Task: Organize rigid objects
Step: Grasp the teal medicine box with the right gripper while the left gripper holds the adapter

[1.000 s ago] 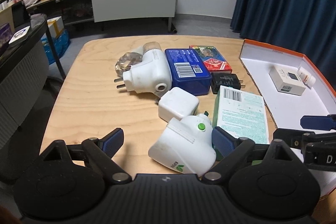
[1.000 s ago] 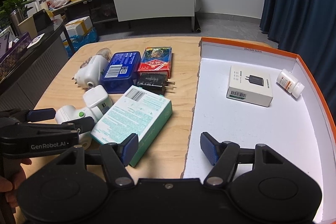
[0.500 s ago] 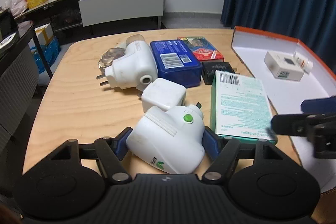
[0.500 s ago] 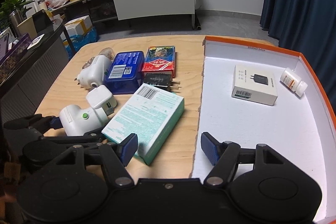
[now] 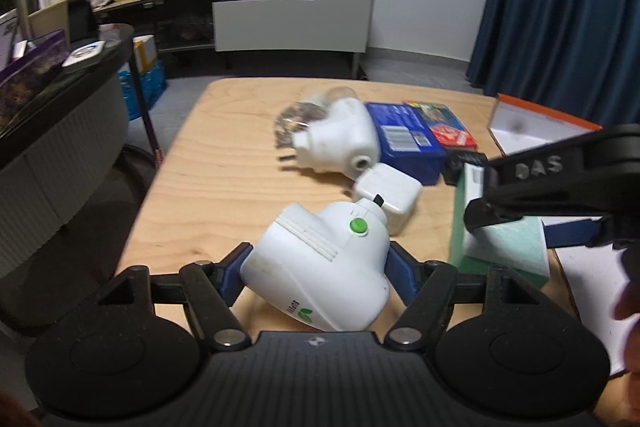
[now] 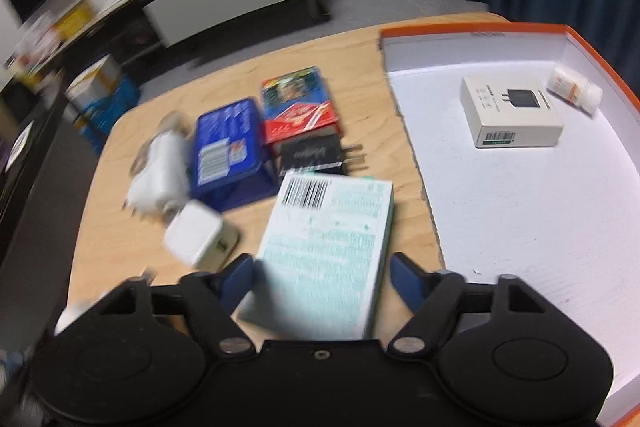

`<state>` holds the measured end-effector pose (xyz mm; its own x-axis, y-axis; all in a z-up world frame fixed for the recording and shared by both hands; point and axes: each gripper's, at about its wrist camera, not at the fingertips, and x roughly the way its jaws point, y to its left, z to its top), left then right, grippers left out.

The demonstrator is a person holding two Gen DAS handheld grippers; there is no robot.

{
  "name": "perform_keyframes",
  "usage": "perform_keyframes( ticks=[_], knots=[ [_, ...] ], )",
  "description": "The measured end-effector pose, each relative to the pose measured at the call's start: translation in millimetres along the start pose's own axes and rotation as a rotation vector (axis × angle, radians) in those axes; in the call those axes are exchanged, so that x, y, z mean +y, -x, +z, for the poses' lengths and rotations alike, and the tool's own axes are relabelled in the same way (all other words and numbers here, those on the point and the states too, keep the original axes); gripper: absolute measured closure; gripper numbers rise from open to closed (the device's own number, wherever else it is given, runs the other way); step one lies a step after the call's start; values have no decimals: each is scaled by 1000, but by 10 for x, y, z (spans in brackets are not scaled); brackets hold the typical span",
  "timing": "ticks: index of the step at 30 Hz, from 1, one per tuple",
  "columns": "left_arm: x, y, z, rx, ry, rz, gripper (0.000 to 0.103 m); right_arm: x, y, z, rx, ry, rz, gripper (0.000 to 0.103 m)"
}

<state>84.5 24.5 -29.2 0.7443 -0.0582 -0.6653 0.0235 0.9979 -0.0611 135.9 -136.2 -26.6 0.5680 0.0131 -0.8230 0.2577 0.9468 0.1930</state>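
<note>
Gripping white plug-in device [image 5: 320, 271], left claw [image 5: 316, 269].

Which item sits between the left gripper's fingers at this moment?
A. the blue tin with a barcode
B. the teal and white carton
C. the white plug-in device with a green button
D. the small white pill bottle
C: in the left wrist view the left gripper has its blue fingers pressed against both sides of the white plug-in device with a green button.
</note>
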Motion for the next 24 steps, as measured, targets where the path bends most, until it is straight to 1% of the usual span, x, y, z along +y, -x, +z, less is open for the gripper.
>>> perform_keyframes(
  ticks=[1, 3, 5, 7, 8, 9, 10, 11, 12, 15, 19, 21, 24],
  knots=[
    [21, 8, 14, -2, 8, 4, 31, 14, -43, 20, 4, -11, -13, 11],
    [56, 12, 30, -4, 19, 7, 31, 55, -114, 40, 6, -16, -66, 11],
    [79, 16, 40, -7, 24, 9, 31, 74, -202, 52, 36, -8, -101, 8],
    [100, 17, 48, -8, 33, 14, 31, 81, -240, 38, 30, -1, -139, 6],
    [110, 19, 46, -9, 40, 13, 31, 93, -246, 30, 30, 15, -141, 6],
    [114, 15, 47, -8, 44, 15, 31, 106, -249, 23, 35, 42, -135, 7],
    [117, 17, 43, -7, 46, 16, 31, 115, -232, 8, 28, 68, -133, 16],
    [119, 22, 40, -6, 47, 16, 31, 115, -212, -11, 21, 87, -134, 19],
    [115, 30, 34, -7, 46, 17, 31, 110, -192, -26, 21, 98, -125, 19],
    [104, 86, 20, -12, 47, 21, 31, 44, -108, -89, 17, 125, -60, 19],
    [114, 155, 8, -17, 63, 35, 31, 29, 153, -231, -41, 226, -36, 19],
    [118, 190, 5, -13, 78, 38, 31, 13, 291, -294, -57, 258, -8, 19],
    [103, 273, -5, -18, 85, 51, 31, -4, 484, -379, -87, 293, 7, 19]
  ],
)
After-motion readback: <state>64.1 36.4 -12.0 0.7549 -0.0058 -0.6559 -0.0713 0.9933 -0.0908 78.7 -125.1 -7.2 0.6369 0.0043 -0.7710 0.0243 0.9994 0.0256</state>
